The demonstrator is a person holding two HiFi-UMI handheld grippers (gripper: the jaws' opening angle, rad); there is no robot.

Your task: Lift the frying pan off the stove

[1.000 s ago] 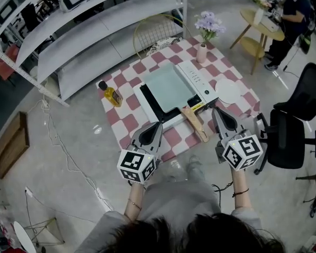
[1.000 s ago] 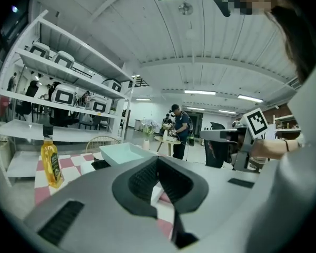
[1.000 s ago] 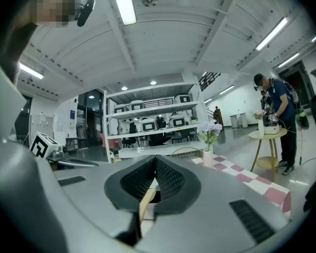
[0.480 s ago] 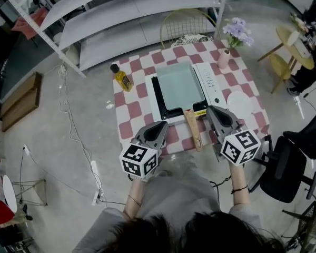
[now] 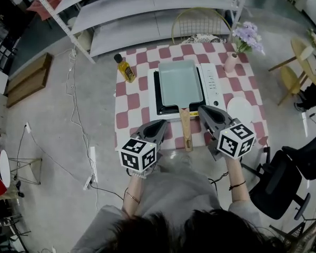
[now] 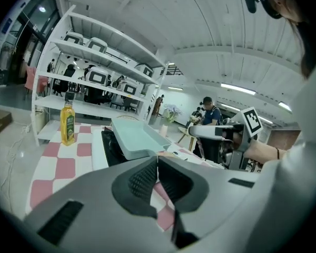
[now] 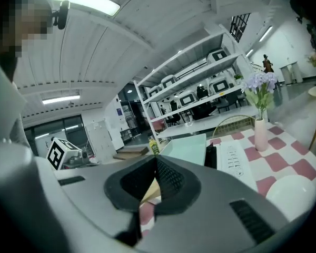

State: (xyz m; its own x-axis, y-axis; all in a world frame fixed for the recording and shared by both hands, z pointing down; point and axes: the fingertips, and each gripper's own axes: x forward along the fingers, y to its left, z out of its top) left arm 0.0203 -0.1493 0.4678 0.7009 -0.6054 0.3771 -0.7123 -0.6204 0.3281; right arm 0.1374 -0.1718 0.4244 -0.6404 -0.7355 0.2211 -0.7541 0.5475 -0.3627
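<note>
Both grippers have dropped lower and eased in toward the near edge of the table (image 5: pixel 130 101) since a second ago, and the table now sits square in the head view instead of slanted.

Stuff I can't really see: the frying pan (image 5: pixel 179 83) covers most of the stove (image 5: pixel 211 83), so only the black rim of the cooktop and the white control strip show. From the right gripper view the jaws block nearly all of the wooden handle (image 5: pixel 186 130), and just a tan sliver peeks out behind them. The chair off beyond the right gripper is cut by the frame edge.

Containers: the pan shows only its pale green floor. The bottle (image 5: pixel 127 69), ahead of the left gripper and off to its left, holds yellow liquid. The vase (image 5: pixel 230 63), ahead of the right gripper, holds purple flowers. A white plate (image 5: pixel 240 109) lies just to the right of the right gripper.

Left gripper (image 5: pixel 163 123): jaws together, nothing between them, tip over the table's near edge to the left of the handle. Right gripper (image 5: pixel 201 109): jaws together too, nothing gripped, tip near the stove's front corner just right of the handle. The pan sits on the stove ahead of both, its handle pointing back between them.
</note>
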